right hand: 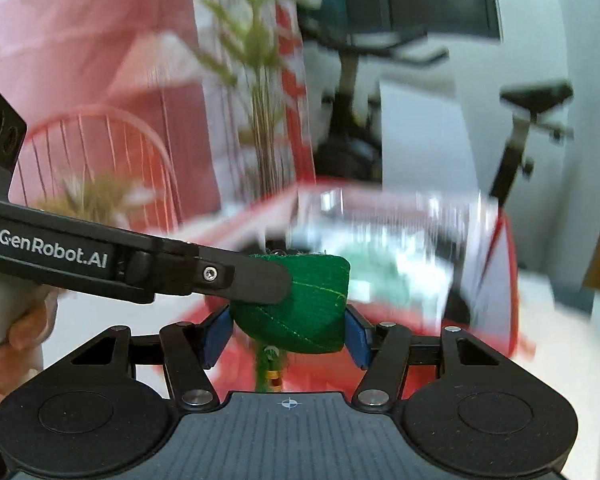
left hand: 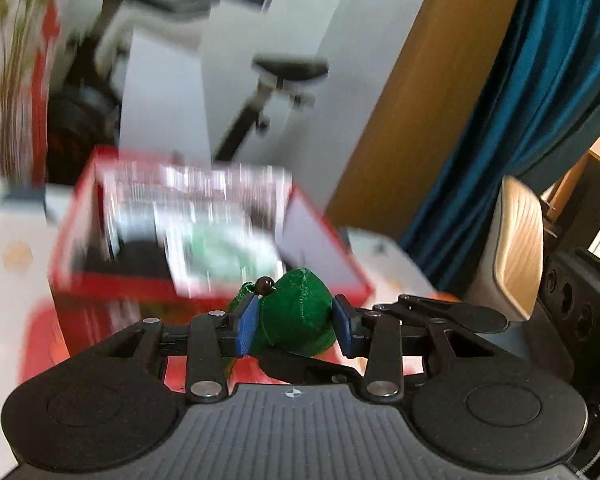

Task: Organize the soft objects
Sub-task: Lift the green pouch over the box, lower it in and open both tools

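A green stuffed fabric toy (left hand: 300, 312) with a dark bead on top is pinched between the blue pads of my left gripper (left hand: 296, 326). The same green toy (right hand: 300, 304) sits between the blue pads of my right gripper (right hand: 286, 334), which is shut on it too. The left gripper's black finger (right hand: 236, 276) crosses in from the left and presses on the toy. A red-rimmed box (left hand: 204, 236) with blurred contents lies just beyond the toy; it also shows in the right wrist view (right hand: 420, 248).
An exercise bike (left hand: 268, 92) stands behind the box against a white wall. A blue curtain (left hand: 540, 100) hangs right. A red wire chair (right hand: 100, 152) and dried grass stems (right hand: 256, 60) stand left. Both views are motion-blurred.
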A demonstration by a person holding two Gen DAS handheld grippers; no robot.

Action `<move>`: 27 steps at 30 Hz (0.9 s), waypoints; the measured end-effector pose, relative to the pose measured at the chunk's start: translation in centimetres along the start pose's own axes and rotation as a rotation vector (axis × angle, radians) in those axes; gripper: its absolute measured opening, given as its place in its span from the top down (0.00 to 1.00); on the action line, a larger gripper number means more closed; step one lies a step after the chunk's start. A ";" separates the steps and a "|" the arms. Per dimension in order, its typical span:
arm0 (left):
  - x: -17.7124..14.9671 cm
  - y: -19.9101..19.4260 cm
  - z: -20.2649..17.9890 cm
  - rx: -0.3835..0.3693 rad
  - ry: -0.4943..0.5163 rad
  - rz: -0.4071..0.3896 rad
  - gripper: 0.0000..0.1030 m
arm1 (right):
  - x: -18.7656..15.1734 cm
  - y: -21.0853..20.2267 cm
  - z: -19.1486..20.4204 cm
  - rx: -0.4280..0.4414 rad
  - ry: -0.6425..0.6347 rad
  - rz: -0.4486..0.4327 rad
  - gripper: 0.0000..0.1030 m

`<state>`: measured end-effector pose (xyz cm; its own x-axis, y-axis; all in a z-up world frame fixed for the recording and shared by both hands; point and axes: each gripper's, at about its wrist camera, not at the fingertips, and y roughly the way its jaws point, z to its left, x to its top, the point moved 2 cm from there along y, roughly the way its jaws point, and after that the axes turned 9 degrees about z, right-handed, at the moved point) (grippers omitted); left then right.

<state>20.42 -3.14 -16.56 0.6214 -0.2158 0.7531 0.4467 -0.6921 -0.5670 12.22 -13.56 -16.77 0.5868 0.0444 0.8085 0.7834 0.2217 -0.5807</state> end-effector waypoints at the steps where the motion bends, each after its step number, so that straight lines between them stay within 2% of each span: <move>1: 1.0 -0.6 0.0 0.002 0.013 -0.031 0.59 | 1.1 -0.3 0.0 -0.002 -0.006 -0.030 0.47; 5: 4.4 -1.7 0.1 0.005 0.047 -0.121 0.59 | 5.2 -0.8 -0.6 -0.019 -0.048 -0.125 0.48; 8: 6.0 -1.3 -1.1 0.051 0.152 -0.193 0.58 | 7.8 -0.3 -1.0 -0.062 -0.101 -0.181 0.48; 11: 7.4 -0.5 -1.1 0.065 0.181 -0.209 0.58 | 9.5 1.1 -2.2 -0.087 -0.112 -0.204 0.48; 16: 8.9 2.2 1.7 0.007 0.082 -0.166 0.58 | 9.9 4.4 -3.4 -0.136 -0.127 -0.179 0.48; 24: 8.6 7.6 4.9 0.014 0.032 -0.038 0.58 | 8.1 9.7 -6.0 -0.139 -0.071 -0.047 0.48; 27: 8.7 8.6 5.8 0.036 0.029 -0.028 0.58 | 8.1 10.9 -7.3 -0.163 -0.057 -0.019 0.48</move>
<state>33.43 -7.01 -16.80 0.5901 -0.2171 0.7776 0.4866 -0.6729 -0.5571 26.99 -17.86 -17.23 0.5625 0.0979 0.8209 0.8198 0.0623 -0.5692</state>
